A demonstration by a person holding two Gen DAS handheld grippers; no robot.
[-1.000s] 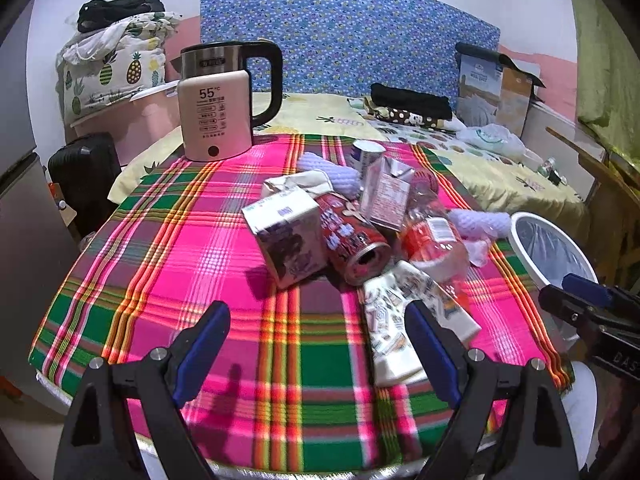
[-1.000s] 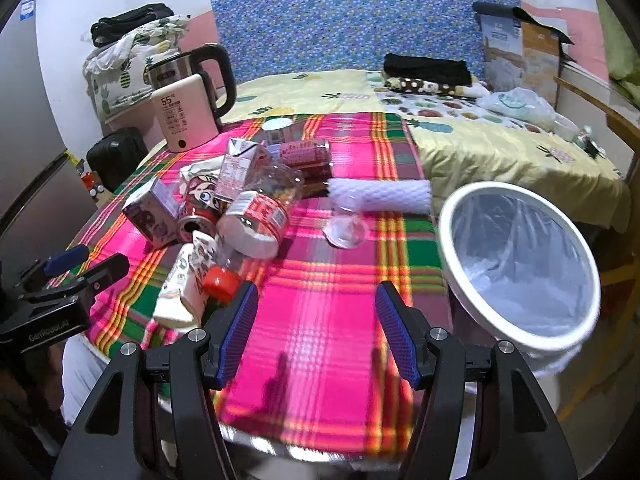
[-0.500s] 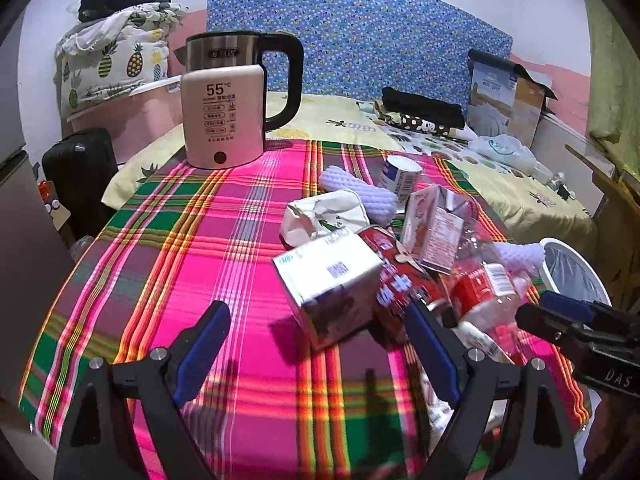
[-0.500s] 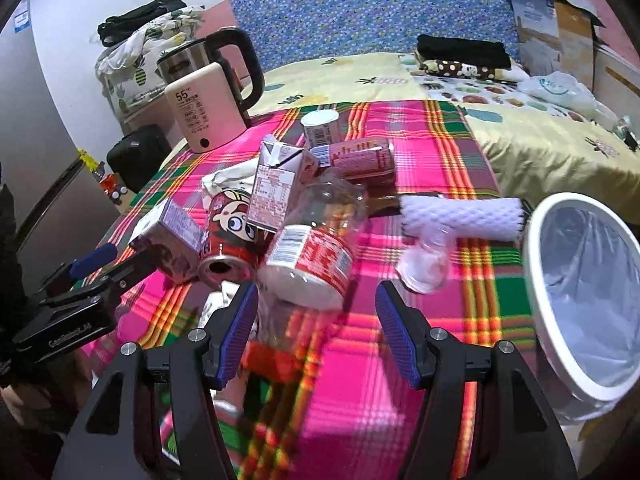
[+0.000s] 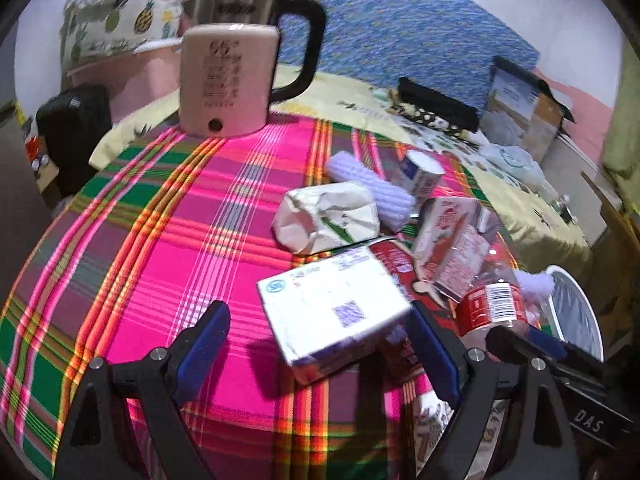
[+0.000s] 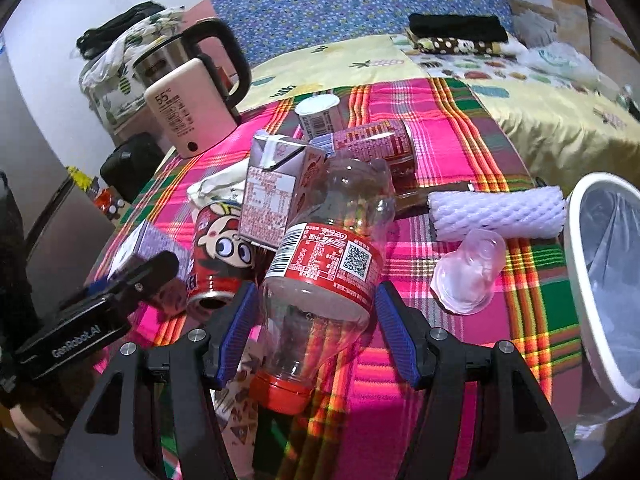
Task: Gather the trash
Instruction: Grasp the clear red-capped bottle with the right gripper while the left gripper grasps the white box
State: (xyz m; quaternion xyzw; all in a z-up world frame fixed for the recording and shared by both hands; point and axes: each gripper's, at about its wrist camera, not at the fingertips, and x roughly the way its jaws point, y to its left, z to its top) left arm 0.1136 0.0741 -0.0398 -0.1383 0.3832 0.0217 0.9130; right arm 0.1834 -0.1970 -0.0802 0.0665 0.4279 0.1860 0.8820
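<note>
Change: across the last second both hand-held grippers have moved from the near table edge into the heap of rubbish; the pile now fills each view.
Right hand-held gripper (image 6: 316,328): jaws wide, one on each side of the clear plastic bottle with the red label and red cap (image 6: 320,276), which lies on the table with its cap toward the camera. Whether the pads already touch it I cannot tell.
Left hand-held gripper (image 5: 316,354): jaws wide, the white and purple rectangular carton (image 5: 334,312) sits between them, nearer the right finger; no contact visible.
Rest of the pile: red cartoon drink can (image 6: 224,258), grey and pink small drink carton (image 6: 272,196), crumpled white paper bag (image 5: 326,216), white foam net sleeve (image 6: 496,214), clear plastic cup (image 6: 468,270), all on the pink and green plaid table (image 5: 160,240).
Bin: white round waste bin with a clear liner (image 6: 600,276) stands just beside the table on the right gripper's side, with nothing visible inside in this view.
Meaning: nothing is gripped yet; the approach looks done, and closing on the bottle and the carton seems the next step.
</note>
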